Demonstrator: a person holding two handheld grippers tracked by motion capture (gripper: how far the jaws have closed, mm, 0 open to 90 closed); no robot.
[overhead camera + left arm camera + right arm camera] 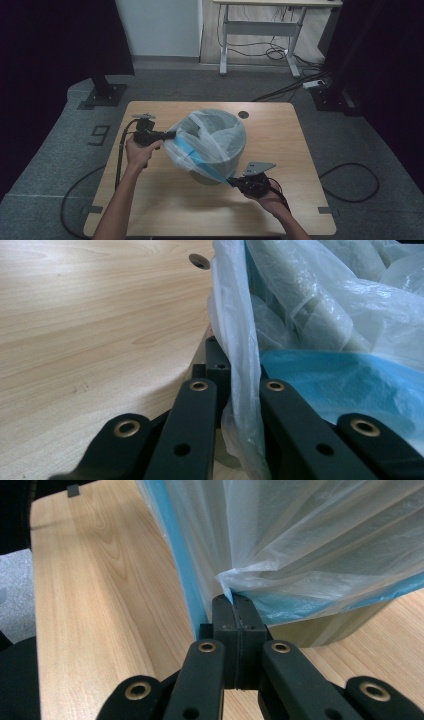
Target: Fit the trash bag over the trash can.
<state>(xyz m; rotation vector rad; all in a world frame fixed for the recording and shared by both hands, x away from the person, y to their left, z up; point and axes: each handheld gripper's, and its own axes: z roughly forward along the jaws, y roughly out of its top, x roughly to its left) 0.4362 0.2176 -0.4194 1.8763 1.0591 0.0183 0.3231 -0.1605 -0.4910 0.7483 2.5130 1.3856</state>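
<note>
Two grippers, one bag, one bin, and all of it on the wooden table [165, 200], which takes up the middle of the high view with grey carpet around it. At the table's centre stands the grey bin [212, 172], upright, there presumably so both hands can reach around it. Draped into and over the bin's mouth is the clear plastic bag [212, 135], with a blue band [192, 152] running along its edge down the near side. My read is that the bag is being fitted as a liner, its rim spread wide to clear the lip.

Now the hands. At about nine o'clock from the bin, the left gripper [169, 134] is on the bag's edge; in the left gripper view the film [240, 405] runs down between the black jaws, which are closed on it. It looks like an anchor hold, keeping that side of the rim from slipping.

At about five o'clock from the bin, the right gripper [234, 183] has the blue band pulled out to a taut point. The right gripper view shows the jaws pressed together with a bunched corner of plastic [226, 591] pinched at the tips. That outward pull is likely stretching the opening against the left side's hold.

Smallest item: a round cable hole [243, 114] at roughly one o'clock beyond the bin.
</note>
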